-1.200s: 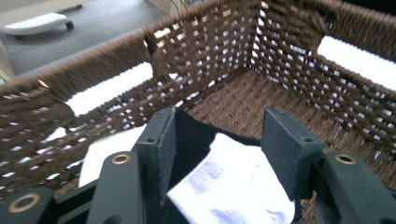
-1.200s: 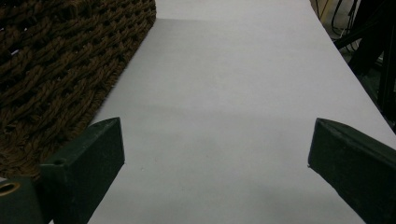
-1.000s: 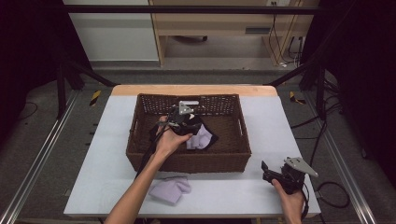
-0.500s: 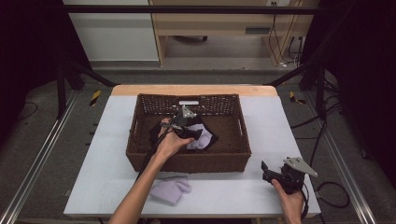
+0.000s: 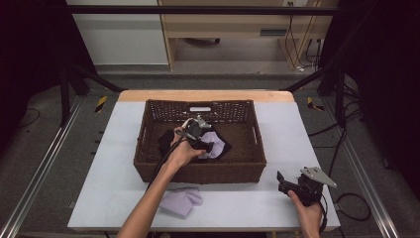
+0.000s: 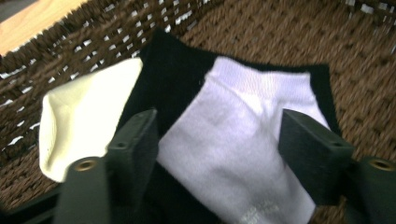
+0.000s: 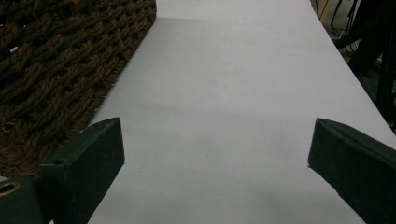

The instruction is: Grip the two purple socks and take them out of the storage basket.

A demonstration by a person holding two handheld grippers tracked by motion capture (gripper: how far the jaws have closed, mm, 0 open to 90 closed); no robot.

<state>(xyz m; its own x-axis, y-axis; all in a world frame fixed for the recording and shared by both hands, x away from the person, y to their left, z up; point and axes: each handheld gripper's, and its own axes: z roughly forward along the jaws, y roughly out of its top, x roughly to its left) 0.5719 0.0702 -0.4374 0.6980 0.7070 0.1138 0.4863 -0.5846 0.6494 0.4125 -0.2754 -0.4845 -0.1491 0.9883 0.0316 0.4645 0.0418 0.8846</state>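
Note:
A brown wicker basket (image 5: 198,173) stands mid-table. Inside it a lilac sock (image 5: 216,147) lies on a black sock (image 5: 166,141). My left gripper (image 5: 210,147) hangs just over them, held by a hand reaching into the basket. In the left gripper view the lilac sock (image 6: 243,154) lies under the gap between the jaws of my left gripper (image 6: 219,135). The jaws have just been closing a little but stand wide and press on nothing. A cream sock (image 6: 79,116) lies beside the black sock (image 6: 177,79). My right gripper (image 5: 282,182) rests open at the table's front right, empty (image 7: 217,144).
A second lilac sock (image 5: 181,202) lies on the white table (image 5: 297,129) in front of the basket. The basket wall (image 7: 56,56) runs along the left of the right gripper view. Cables and black frame posts stand off the table's right side.
The left hand has shifted slightly over the socks inside the basket. The right gripper has stayed where it was.

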